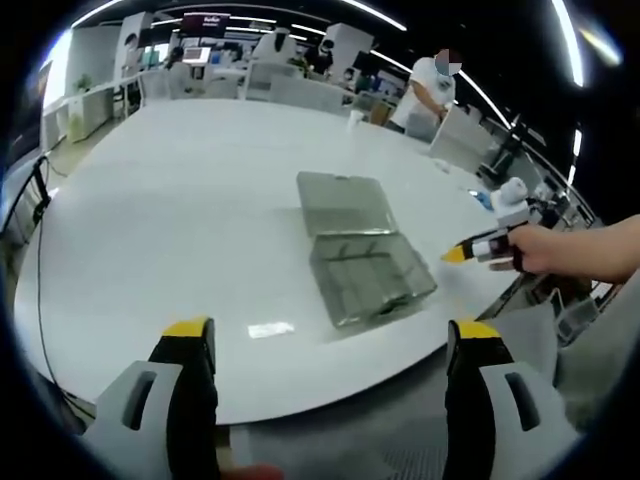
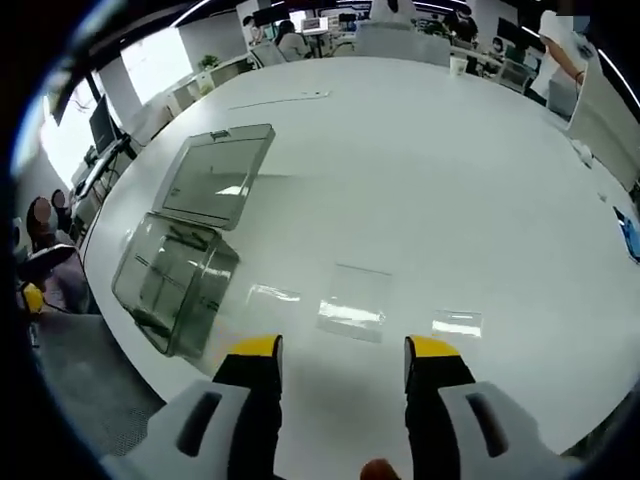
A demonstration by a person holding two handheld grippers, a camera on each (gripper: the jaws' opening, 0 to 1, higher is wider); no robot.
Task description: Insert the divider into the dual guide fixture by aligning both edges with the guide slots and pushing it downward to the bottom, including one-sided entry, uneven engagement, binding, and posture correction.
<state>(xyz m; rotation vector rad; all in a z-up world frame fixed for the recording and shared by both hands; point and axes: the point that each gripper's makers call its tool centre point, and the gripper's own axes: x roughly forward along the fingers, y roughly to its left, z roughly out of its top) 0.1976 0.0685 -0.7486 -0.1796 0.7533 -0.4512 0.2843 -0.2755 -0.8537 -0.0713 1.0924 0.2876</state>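
A large white table [image 1: 180, 200] is taking up most of both views, its curved near edge running in front of the grippers. In the left gripper view a person in a white top [image 1: 425, 95] is standing at the table's far edge, by a white cup [image 1: 356, 118].

A clear plastic box, the dual guide fixture [image 1: 370, 275], is sitting close to that near edge with its hinged lid [image 1: 343, 203] lying open flat on the tabletop, toward the middle of the table. In the right gripper view the fixture [image 2: 172, 282] is lying near the left edge of the table, its lid [image 2: 218, 176] spread out beyond it.

The divider [image 2: 352, 302], a thin clear sheet, is lying flat on the tabletop, well apart from the fixture and just ahead of the right gripper [image 2: 341, 352], near the table's near edge.

The left gripper [image 1: 330, 335] is hovering at the near edge with its yellow-tipped jaws spread wide and nothing between them. The right gripper's jaws are also standing apart, empty; in the left gripper view a hand [image 1: 550, 248] is holding it over the table's right edge, just beside the fixture.
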